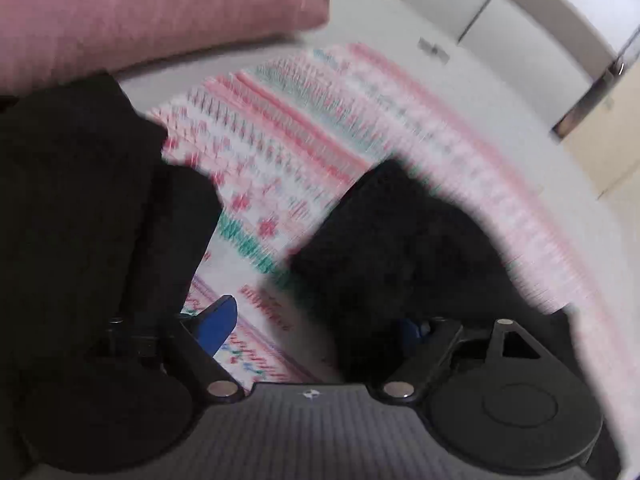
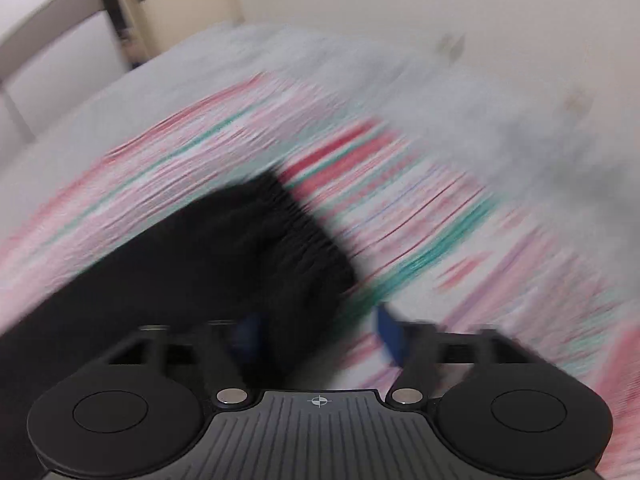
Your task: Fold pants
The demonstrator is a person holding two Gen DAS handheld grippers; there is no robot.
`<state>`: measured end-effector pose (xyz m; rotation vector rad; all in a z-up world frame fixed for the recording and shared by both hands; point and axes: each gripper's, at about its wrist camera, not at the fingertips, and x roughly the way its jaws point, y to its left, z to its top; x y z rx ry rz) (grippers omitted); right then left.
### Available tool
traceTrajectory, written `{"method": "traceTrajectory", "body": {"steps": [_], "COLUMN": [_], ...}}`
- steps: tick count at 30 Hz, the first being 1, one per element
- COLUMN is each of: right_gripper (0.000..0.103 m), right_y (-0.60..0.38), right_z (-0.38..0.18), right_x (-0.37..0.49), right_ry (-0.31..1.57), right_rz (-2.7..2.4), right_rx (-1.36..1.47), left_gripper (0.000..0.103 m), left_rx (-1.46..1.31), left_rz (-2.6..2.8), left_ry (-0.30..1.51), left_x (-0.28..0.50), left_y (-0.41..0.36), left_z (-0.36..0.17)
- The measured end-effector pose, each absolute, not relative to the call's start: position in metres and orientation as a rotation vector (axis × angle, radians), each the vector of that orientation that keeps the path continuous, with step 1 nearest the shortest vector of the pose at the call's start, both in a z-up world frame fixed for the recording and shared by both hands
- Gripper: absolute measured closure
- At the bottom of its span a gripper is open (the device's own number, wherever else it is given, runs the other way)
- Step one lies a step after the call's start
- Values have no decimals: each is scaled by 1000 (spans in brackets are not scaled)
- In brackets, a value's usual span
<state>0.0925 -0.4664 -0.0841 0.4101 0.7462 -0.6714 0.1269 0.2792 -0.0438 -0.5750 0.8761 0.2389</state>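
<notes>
The pants (image 1: 400, 248), black and soft, lie on a patterned blanket (image 1: 280, 152) spread over a pale bed (image 1: 500, 92), with a pink pillow (image 1: 152, 12) at the far side. They look light and limp, the sort of cloth that sags and slides wherever it is not held, so I would take them by the gathered waistband (image 2: 304, 216) or by an outer edge, one corner to each side, rather than by the loose middle. A second dark heap (image 1: 72, 208) sits to the left; whether it is part of the same garment I cannot tell. The left gripper (image 1: 320, 324) stands wide open over the blanket, one blue pad (image 1: 216, 324) bare, the other half hidden against the black cloth but not pressing on it. The right gripper (image 2: 316, 336) is open too; the cloth lies between its jaws at the left side, and nothing is pinched. Both pictures are smeared, so fine folds are lost.
</notes>
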Motion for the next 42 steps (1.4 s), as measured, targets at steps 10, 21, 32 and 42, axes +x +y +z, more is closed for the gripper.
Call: {"method": "traceTrajectory", "body": {"steps": [10, 21, 32, 42], "right_gripper": [28, 81, 97, 101], "right_y": [-299, -89, -51, -39], "right_z": [-17, -60, -92, -119], "right_x": [175, 339, 377, 388], "right_ry": [622, 755, 811, 736], "right_rz": [-91, 323, 384, 196], "right_rx": [159, -103, -196, -188], "left_gripper": [0, 8, 8, 8], "left_rx": [-433, -289, -307, -306], "left_rz": [109, 134, 136, 135], "left_ry": [809, 916, 924, 924], "left_x": [151, 186, 189, 191], "left_y": [189, 173, 176, 175], "left_z": [-11, -73, -66, -67]}}
